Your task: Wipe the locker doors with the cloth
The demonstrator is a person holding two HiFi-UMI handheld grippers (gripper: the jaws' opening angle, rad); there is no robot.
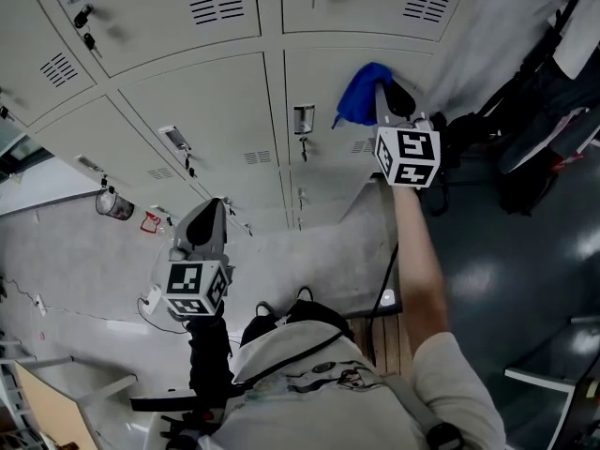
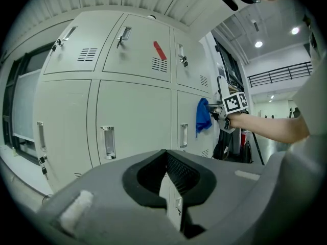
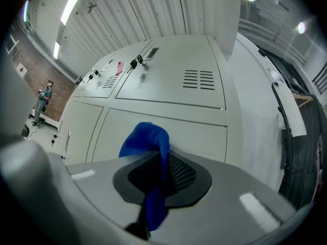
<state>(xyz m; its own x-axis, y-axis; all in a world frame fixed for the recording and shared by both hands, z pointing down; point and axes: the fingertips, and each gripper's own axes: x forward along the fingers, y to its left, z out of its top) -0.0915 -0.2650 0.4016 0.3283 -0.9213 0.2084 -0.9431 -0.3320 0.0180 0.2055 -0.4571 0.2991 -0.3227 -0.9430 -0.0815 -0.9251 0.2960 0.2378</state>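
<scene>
A blue cloth (image 1: 361,95) is pinched in my right gripper (image 1: 382,90), which is shut on it and holds it up against a grey locker door (image 1: 361,129) at the right end of the bank. In the right gripper view the cloth (image 3: 149,152) bunches out past the jaws in front of that door (image 3: 168,131). The left gripper view shows the cloth (image 2: 203,115) hanging at the far right locker. My left gripper (image 1: 208,216) hangs lower and left, shut with nothing in it, away from the doors (image 2: 134,121).
Locker handles (image 1: 303,120) and keys (image 1: 86,26) stick out from the doors. A black bag and chair (image 1: 539,120) crowd the right side. A wooden bench (image 1: 384,331) lies below the lockers. A person (image 3: 42,98) stands far off at the left.
</scene>
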